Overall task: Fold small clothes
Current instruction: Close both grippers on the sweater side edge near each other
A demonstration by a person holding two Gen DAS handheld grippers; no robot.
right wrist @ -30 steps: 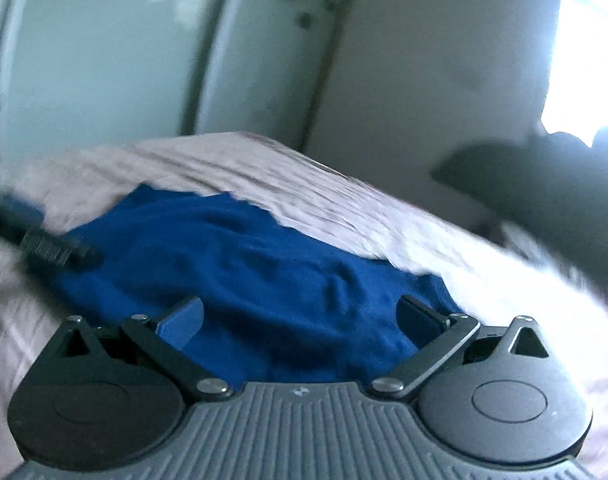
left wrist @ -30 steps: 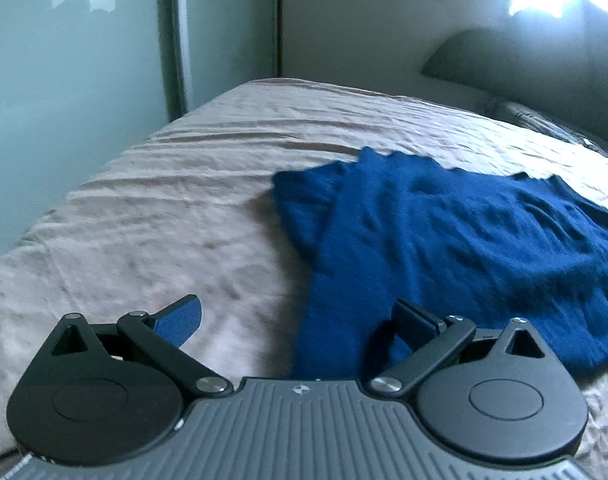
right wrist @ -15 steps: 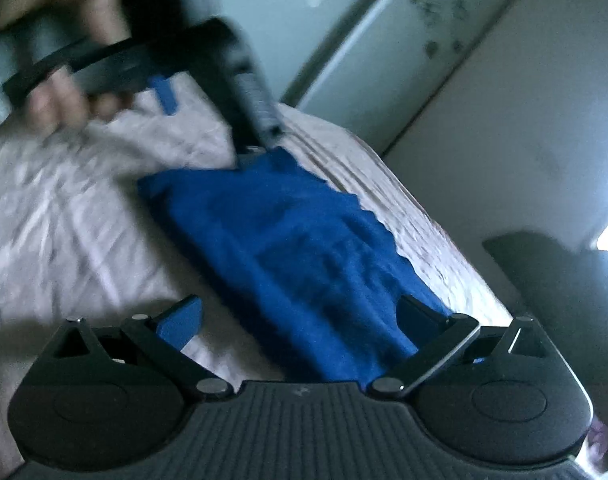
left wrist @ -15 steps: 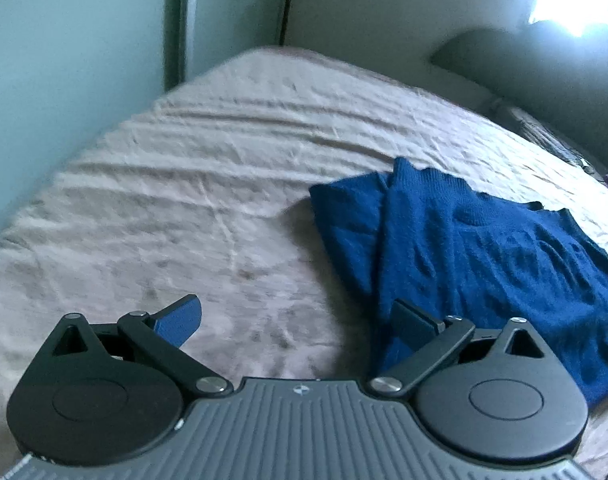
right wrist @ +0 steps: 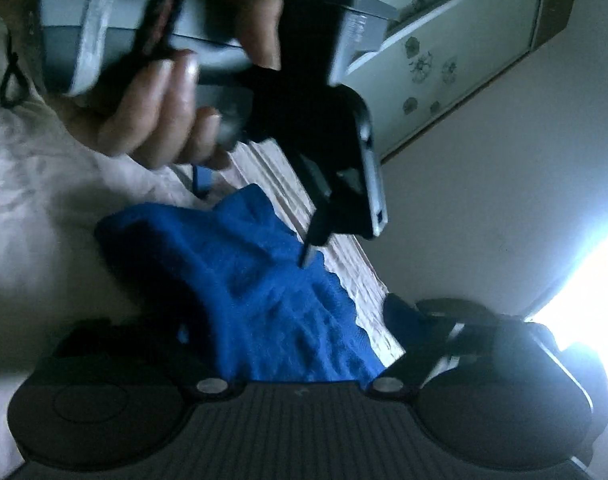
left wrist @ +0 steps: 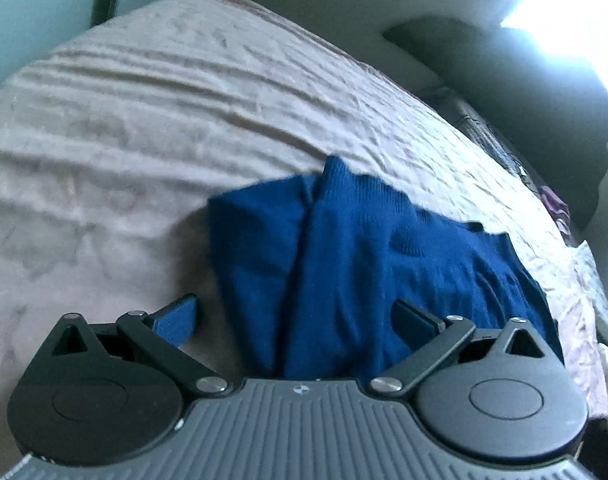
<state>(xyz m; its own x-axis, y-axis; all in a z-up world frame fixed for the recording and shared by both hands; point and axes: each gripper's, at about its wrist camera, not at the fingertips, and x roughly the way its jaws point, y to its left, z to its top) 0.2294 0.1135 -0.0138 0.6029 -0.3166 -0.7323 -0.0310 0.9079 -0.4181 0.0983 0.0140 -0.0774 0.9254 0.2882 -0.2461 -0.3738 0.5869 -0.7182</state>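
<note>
1. So, the blue knit sweater (left wrist: 383, 280) lies on the bed (left wrist: 144, 128), part-folded: one side panel is already turned over the body, and a lengthwise crease runs down from the far edge. It sits toward the right-hand side of the bed, with a wide stretch of wrinkled pinkish sheet on the left.

2. The left gripper (left wrist: 296, 320) has its jaws spread wide and nothing between them, hanging right over the near edge of the sweater. One blue pad is over bare sheet, the other over knit. If it closes like that, it could pinch sheet along with sweater and drag the bedding up into the fold.

3. The right gripper (right wrist: 292, 324) looks open too, but that view is dark and smeared, so it's only a fair guess. Its jaws straddle the sweater from the other end.

4. In the right wrist view the person's hand (right wrist: 152, 92) holds the left gripper close above the fabric, with one finger tip down at the knit. The two tools are near each other, so they could knock together.

5. Biggest worry: the knit is soft and thick. Grab only the top layer and the flap already folded will probably peel open or skew the crease.

6. Motion blur suggests fast moves, which makes a missed edge likelier.
</note>
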